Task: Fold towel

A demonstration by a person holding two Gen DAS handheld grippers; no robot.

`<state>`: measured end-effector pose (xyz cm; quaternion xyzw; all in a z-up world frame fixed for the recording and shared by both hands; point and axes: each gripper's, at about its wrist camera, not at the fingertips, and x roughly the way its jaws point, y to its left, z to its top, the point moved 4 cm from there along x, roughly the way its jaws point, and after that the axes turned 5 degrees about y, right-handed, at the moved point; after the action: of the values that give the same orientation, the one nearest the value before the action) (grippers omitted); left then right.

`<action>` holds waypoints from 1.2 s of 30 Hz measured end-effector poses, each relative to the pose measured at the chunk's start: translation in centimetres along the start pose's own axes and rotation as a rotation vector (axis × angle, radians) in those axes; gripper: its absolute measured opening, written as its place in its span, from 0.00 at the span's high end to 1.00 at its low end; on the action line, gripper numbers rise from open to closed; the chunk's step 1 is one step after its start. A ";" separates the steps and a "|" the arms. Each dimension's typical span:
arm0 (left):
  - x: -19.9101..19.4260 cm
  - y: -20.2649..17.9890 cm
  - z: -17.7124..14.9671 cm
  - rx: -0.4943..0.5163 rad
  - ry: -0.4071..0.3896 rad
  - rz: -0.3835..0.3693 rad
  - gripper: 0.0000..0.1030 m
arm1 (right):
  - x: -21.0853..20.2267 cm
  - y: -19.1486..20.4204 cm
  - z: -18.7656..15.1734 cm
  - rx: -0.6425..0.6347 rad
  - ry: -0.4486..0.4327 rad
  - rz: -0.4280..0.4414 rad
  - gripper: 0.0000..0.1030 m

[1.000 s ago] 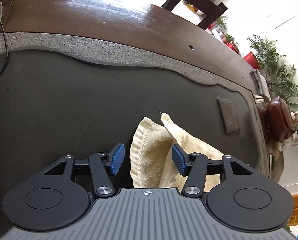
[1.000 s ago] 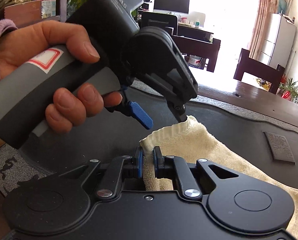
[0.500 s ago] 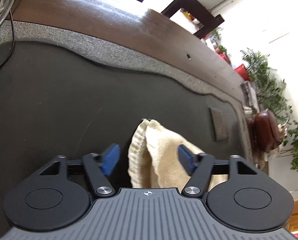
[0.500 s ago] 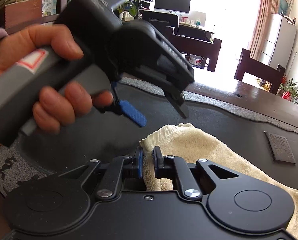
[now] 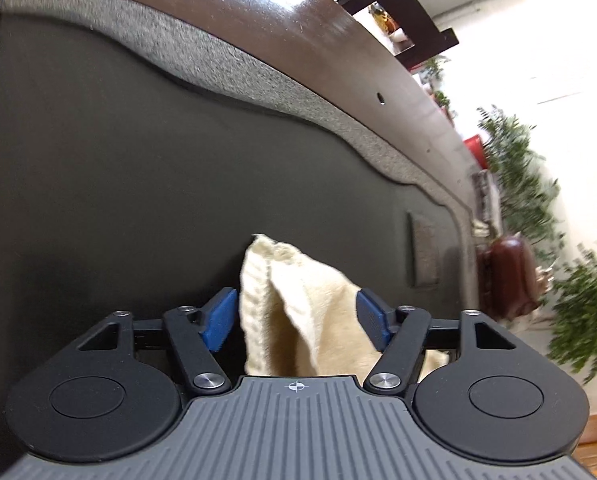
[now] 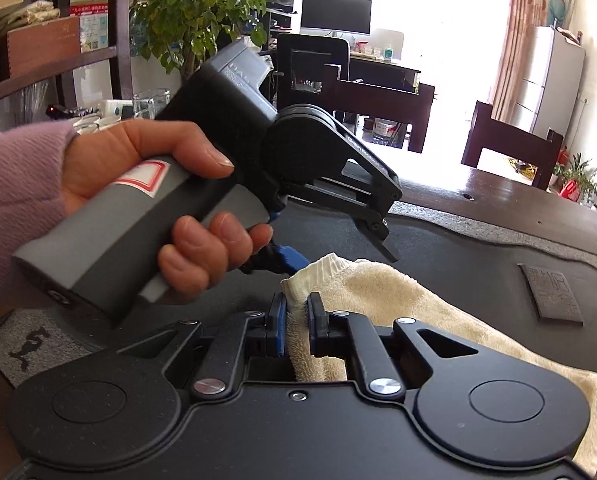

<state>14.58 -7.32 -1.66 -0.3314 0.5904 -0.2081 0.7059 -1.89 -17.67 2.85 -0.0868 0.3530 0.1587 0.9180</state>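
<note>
Between our two grippers the towel (image 6: 398,292) lies on the dark mat (image 5: 138,160) that covers the worktop (image 5: 258,12), and the whole matter turns on how its near corner sits to each pair of jaws.

Our right gripper (image 6: 296,318) has its jaws drawn nearly together on the towel's ribbed hem, pinching that edge dead ahead at 12 o'clock. From that pinch the cloth runs away toward 2 o'clock and down the right side of the right wrist view, so we judge its long axis runs from the gripped corner off to our right. Two layers seem to meet at the corner, though we cannot tell how many folds the cloth carries.

Our left gripper (image 5: 294,316) stands with its jaws wide apart and holds nothing. In its own view the corner rises straight ahead at 12 o'clock, inside the gap, one blue pad on either side; whether the cloth touches either pad we cannot tell. Seen from the right wrist, the left gripper hangs just above the corner at about 11 o'clock, held in a hand (image 6: 170,196) with a pink sleeve (image 6: 14,216).

So both grippers sit at the same end of the towel. The far end, well off at 3 to 4 o'clock, lies flat on the mat with no gripper near it.
</note>
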 end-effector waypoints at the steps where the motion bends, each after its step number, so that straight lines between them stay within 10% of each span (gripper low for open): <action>1: 0.0 0.1 -0.1 -0.005 0.000 -0.007 0.58 | -0.2 0.1 -0.1 0.002 -0.001 0.000 0.89; 9: -0.8 1.3 -1.7 -0.048 -0.027 -0.033 0.89 | -1.2 0.6 -0.6 0.034 -0.001 0.023 0.89; 31: -6.5 -3.5 -7.1 0.130 -0.191 0.095 0.93 | -7.6 0.5 -3.5 0.070 -0.031 0.027 0.94; 33: -6.4 -4.1 -7.2 0.139 -0.189 0.103 0.93 | -7.6 0.4 -3.8 0.078 -0.024 0.042 0.71; 36: -6.3 -5.0 -7.3 0.152 -0.187 0.114 0.93 | -7.2 1.0 -4.1 0.053 -0.023 0.025 0.65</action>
<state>6.62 -8.08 5.66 -0.2606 0.5224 -0.1800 0.7917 -9.85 -19.54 4.61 -0.0563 0.3476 0.1615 0.9219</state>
